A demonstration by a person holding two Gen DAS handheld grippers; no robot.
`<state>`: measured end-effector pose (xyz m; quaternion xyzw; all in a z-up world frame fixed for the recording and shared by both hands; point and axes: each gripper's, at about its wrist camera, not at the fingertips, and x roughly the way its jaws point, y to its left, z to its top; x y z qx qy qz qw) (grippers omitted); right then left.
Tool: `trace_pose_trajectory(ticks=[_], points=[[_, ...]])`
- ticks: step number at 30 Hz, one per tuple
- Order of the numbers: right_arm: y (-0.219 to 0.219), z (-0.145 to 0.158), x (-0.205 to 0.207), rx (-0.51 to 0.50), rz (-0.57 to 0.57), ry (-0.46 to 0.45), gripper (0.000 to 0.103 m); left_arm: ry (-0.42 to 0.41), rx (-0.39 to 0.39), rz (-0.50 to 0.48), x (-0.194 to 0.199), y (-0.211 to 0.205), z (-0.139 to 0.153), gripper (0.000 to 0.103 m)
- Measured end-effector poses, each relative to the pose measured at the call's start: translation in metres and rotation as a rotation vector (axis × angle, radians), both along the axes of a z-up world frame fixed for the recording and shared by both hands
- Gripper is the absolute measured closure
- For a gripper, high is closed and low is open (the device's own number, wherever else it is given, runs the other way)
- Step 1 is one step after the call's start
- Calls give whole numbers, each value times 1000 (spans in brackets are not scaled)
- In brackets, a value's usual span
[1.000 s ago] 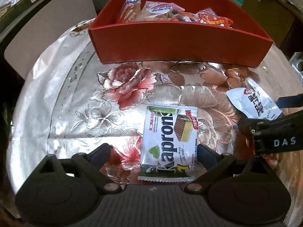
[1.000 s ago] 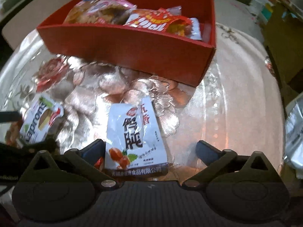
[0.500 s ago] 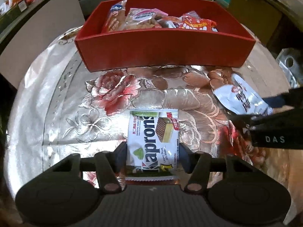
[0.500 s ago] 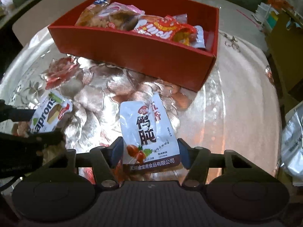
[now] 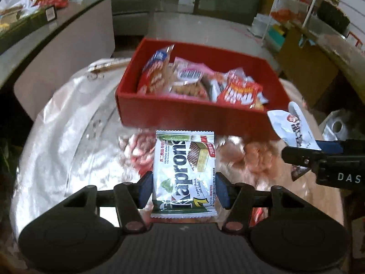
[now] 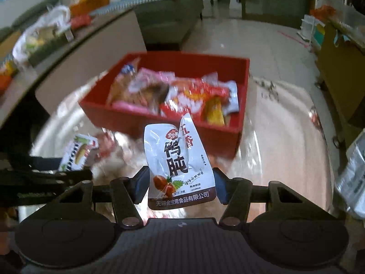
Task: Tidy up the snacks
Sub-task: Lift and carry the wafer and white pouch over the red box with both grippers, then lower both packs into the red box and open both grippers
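Cluttered living room behind, shiny flowered tablecloth (image 5: 68,141) below, both snack packs up off it.

Left gripper (image 5: 183,190) is clamped on the wafer pack (image 5: 183,171) at mid-frame, right gripper (image 6: 181,186) is pinching the white pouch (image 6: 178,164) the same way. Each pack's long axis runs up the frame, top edge pointing toward the red box (image 5: 182,114) in the upper middle. That box already holds several bags, so I'd guess these two are about the last left to drop in.

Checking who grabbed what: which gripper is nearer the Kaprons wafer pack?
Left. The left gripper is shut on the Kaprons wafer pack; the right gripper is off to its side.
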<state>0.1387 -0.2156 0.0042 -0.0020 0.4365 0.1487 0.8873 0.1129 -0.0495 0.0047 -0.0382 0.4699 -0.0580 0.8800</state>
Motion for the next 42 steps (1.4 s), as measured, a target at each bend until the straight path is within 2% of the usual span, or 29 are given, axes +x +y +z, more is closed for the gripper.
trace_pose_trajectory(ticks=[5, 18, 31, 42], points=[[2, 11, 10, 35, -7, -36, 38, -74, 27, 2, 9, -9, 19, 53], [-4, 22, 44, 69, -49, -82, 37, -131, 58, 20, 54, -17, 31, 53], [-5, 17, 69, 82, -67, -90, 37, -147, 72, 34, 90, -23, 29, 53], [-9, -3, 98, 69, -99, -43, 37, -123, 89, 42, 119, -29, 13, 53]])
